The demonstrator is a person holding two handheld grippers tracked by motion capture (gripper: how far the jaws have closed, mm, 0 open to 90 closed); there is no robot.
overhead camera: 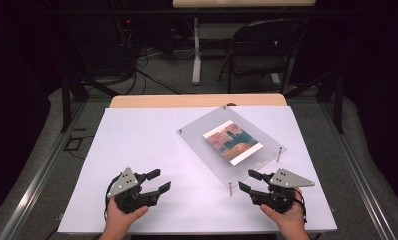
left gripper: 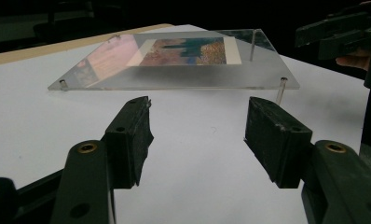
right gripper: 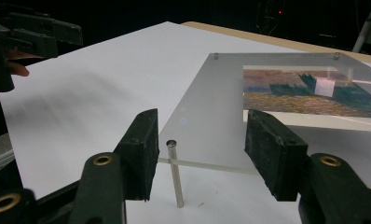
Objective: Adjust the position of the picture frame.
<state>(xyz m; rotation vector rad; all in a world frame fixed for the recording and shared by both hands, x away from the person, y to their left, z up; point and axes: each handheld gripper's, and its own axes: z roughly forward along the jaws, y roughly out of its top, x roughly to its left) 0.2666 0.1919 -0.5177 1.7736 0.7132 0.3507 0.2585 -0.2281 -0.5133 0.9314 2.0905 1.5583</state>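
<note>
Acrylic frame (overhead camera: pixel 222 150) with picture (overhead camera: pixel 232 142) raised on metal posts (right gripper: pixel 175 173), right of table (overhead camera: pixel 137 145) centre. Left gripper (overhead camera: pixel 156 181) held agape, empty, well apart. Right gripper (overhead camera: pixel 251 181) held agape near corner post, aligned for approach.

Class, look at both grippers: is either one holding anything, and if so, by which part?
Nothing is held. The left gripper and the right gripper both have open jaws, short of the clear acrylic frame.
</note>
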